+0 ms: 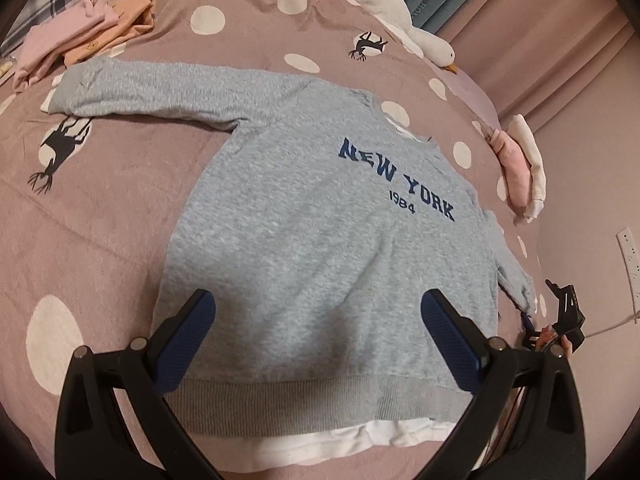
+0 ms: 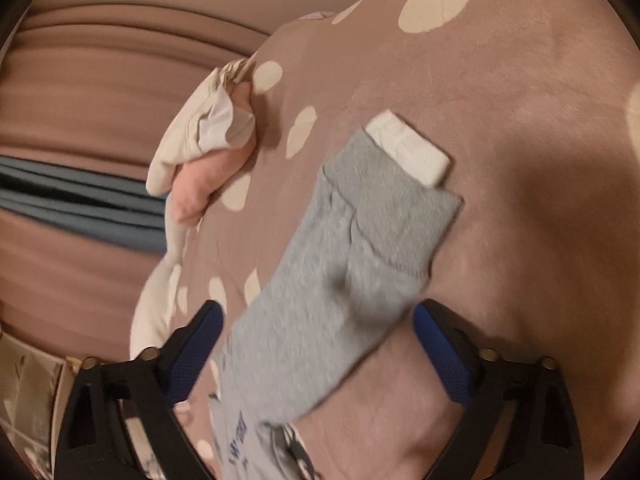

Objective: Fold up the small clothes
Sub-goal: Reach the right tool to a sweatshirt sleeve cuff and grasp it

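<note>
Right now the grey sweatshirt (image 1: 320, 216) lies flat and face up on the spotted bedspread (image 1: 120, 208), with its hem toward 6 o'clock in the left wrist view and its collar toward 1 o'clock. Its long axis runs from hem to collar, leaning slightly right. One sleeve stretches out toward 10 o'clock; the other sleeve (image 2: 352, 248) hangs off toward 4 o'clock.

The left gripper (image 1: 318, 320) hovers above the hem with its fingers spread wide and nothing between them. The right gripper (image 2: 318, 340) is likewise released, its fingers apart on either side of the sleeve without pressing it. In the right wrist view that sleeve points toward 1 o'clock, with a white cuff (image 2: 412, 148) showing at its tip.

The step in hand looks like folding this sleeve across the body. To do it well, the right gripper should pinch the sleeve near the cuff, catching both the grey and white layers, then carry it across the chest in a line square to the long axis. The left gripper can pin the hem so the body does not slide or bunch.

A pile of pink and orange clothes (image 1: 80, 36) sits at 10 o'clock, well apart.
</note>
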A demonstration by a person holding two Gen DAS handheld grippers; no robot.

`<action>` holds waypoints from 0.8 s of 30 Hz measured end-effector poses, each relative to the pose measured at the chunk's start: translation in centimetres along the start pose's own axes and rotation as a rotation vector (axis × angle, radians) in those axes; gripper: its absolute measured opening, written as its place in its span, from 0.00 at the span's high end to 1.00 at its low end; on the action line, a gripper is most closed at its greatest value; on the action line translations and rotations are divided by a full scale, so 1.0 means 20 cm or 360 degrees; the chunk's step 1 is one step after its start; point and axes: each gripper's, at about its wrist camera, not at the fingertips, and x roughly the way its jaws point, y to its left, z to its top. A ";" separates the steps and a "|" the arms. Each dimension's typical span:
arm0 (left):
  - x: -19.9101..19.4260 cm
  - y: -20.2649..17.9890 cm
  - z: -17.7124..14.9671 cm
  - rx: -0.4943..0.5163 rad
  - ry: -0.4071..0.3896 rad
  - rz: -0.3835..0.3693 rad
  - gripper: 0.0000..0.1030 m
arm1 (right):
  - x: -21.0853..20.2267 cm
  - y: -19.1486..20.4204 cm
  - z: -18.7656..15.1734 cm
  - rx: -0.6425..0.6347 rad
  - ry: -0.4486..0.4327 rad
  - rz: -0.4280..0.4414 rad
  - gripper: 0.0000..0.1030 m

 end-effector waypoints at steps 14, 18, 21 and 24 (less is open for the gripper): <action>-0.02 0.06 -0.02 -0.0056 0.0027 0.0025 0.00 | 0.04 -0.13 0.06 0.0179 -0.0053 -0.0055 0.81; -0.01 0.07 -0.03 -0.0060 0.0037 0.0028 0.00 | 0.01 -0.13 0.05 0.0232 -0.0046 -0.0088 0.77; -0.01 0.07 -0.04 -0.0061 0.0049 0.0024 0.00 | 0.00 -0.18 0.06 0.0330 -0.0068 -0.0032 0.71; 0.01 0.07 -0.04 -0.0056 0.0058 0.0031 0.00 | 0.00 -0.18 0.09 0.0345 -0.0111 -0.0062 0.71</action>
